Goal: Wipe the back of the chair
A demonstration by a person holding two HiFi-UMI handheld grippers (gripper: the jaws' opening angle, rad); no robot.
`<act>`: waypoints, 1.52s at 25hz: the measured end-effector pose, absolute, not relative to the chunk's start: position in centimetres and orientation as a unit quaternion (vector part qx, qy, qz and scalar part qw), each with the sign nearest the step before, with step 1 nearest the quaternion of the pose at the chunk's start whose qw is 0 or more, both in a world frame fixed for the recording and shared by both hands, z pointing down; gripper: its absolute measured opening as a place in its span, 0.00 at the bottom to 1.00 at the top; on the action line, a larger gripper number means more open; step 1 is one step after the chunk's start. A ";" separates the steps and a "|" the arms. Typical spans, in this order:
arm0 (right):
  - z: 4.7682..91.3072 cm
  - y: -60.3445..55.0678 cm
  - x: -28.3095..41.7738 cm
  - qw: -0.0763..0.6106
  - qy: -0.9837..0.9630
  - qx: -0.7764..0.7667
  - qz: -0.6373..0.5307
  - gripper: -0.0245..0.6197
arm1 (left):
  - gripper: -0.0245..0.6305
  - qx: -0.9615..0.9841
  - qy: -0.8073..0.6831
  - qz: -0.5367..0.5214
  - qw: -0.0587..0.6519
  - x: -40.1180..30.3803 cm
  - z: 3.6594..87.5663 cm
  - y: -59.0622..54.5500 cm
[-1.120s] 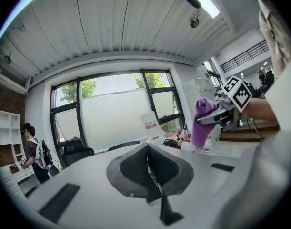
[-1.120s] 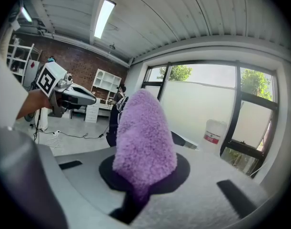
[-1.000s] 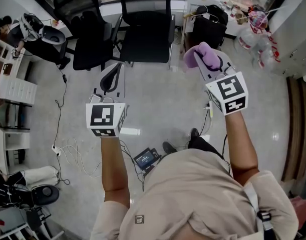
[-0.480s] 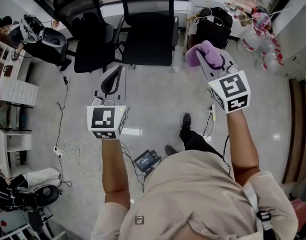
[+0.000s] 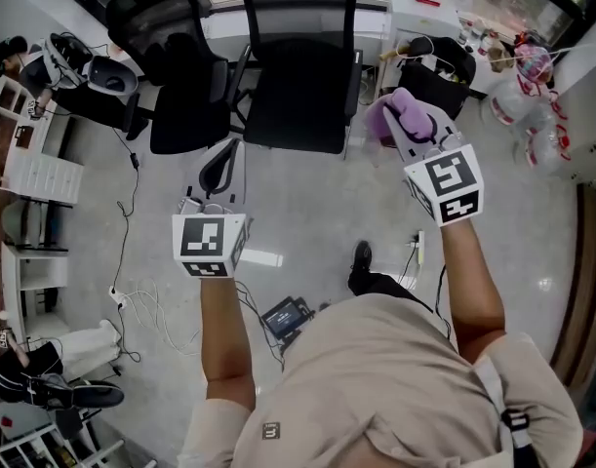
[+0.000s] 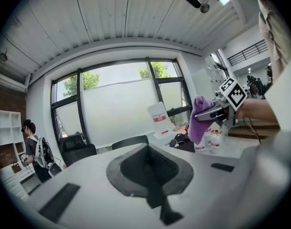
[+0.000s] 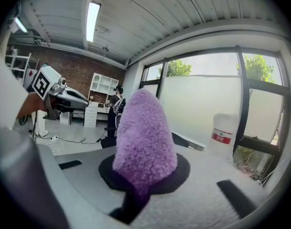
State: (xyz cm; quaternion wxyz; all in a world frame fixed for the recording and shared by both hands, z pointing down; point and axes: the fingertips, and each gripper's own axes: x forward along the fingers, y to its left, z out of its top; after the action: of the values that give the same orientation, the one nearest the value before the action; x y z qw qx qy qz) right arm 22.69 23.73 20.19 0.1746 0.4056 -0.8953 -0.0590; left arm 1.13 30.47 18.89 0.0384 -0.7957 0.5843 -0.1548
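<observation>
While a person stands on a pale grey polished floor (image 5: 307, 198), the head view looks steeply down on both forearms stretched forward. At 1 o'clock the right gripper (image 5: 407, 125) is clamped on a fluffy purple cleaning cloth (image 5: 393, 108). In the right gripper view the cloth rises in a rounded tuft from between the closed jaws. At 10 o'clock the left gripper (image 5: 218, 167) is held lower and nearer the body. The left gripper view shows its dark padded jaws pressed together with nothing between them.

A black office chair with a mesh back and a padded seat (image 5: 302, 81) stands at 12 o'clock, its seat turned toward the person. Its tall mesh back (image 5: 299, 10) is on the far side, well apart from both grippers. The cloth hangs in the air off the chair's right side and touches no part of it. A second black office chair (image 5: 176, 76) stands just beside the first, at 11 o'clock. Loose white cables (image 5: 146, 300) trail over the floor at 8 o'clock.
</observation>
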 end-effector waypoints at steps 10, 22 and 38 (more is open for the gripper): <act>21.0 13.8 25.1 0.171 -0.905 0.388 -0.046 0.07 | 0.05 -0.793 0.583 -0.173 0.043 4.7 18.9 20.0; 22.1 7.7 24.8 0.171 -0.909 0.379 -0.035 0.07 | 0.05 -0.798 0.577 -0.167 0.045 5.6 18.6 13.2; 22.7 -4.0 20.0 0.197 -0.868 0.455 -0.035 0.07 | 0.05 -0.840 0.520 -0.142 0.057 -1.5 19.4 -3.4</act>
State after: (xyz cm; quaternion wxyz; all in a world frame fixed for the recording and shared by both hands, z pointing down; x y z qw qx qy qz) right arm 19.95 -4.00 22.75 0.1973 0.4550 -0.8677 -0.0352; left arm -1.46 -3.36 19.41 0.0566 -0.8401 0.5204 -0.1422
